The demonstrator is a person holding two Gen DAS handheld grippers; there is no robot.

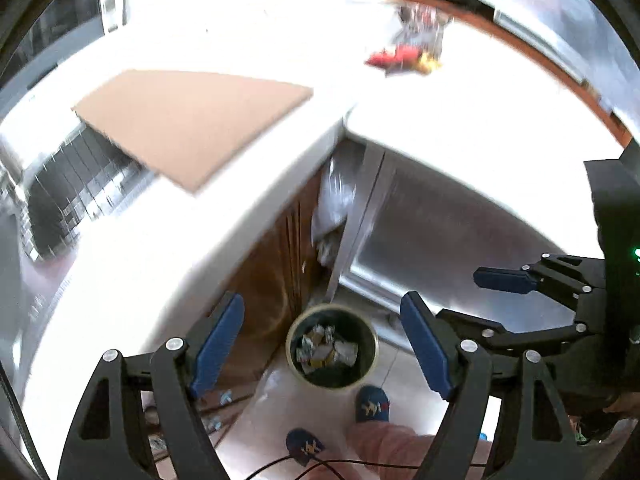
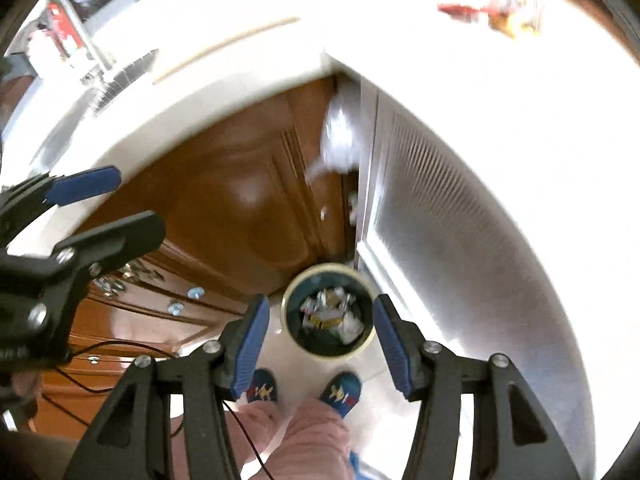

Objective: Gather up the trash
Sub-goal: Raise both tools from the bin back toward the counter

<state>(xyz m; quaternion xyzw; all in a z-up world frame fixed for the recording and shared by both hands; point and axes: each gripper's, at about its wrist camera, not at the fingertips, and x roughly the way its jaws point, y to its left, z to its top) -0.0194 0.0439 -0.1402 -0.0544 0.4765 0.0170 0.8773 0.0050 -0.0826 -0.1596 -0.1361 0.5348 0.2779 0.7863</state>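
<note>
A small round trash bin (image 1: 332, 346) stands on the pale floor, already holding crumpled paper and wrappers (image 1: 326, 350). It is the landmark here. Seen from above, w/ 2 slippered feet (image 1: 372, 404) just beside its near rim.

Both tongs hang well above the bin, pointing steeply down at it. Left gripper (image 1: 322, 354): jaws spread wide, nothing between the blue pads, only the bin far below. Right gripper (image 2: 320, 344): jaws also apart and empty, framing the bin in its own view. Neither is clenched on anything.

Beyond the bin, a brown wooden cabinet (image 2: 240, 200) and a steel appliance front (image 2: 460, 240) meet at a gap where a white plastic bag (image 2: 340, 136) hangs. Above them runs a bright white counter (image 1: 460, 120). On it, far from the bin, lies a blurred cluster of red, yellow and clear wrappers (image 1: 416, 46), probably the next trash. A flat cardboard sheet (image 1: 192, 124) lies further off, overhanging the counter edge next to a sink rack.

Risks, as a judgement:
- Frames are motion-blurred; a fast reach toward the wrappers could miss or scatter them.
- The 2 grippers sit close together and may knock each other.
- Loose black cables (image 2: 96, 348) near the feet could snag.
- The bin is narrow, so drops from this height may land on the floor.
</note>
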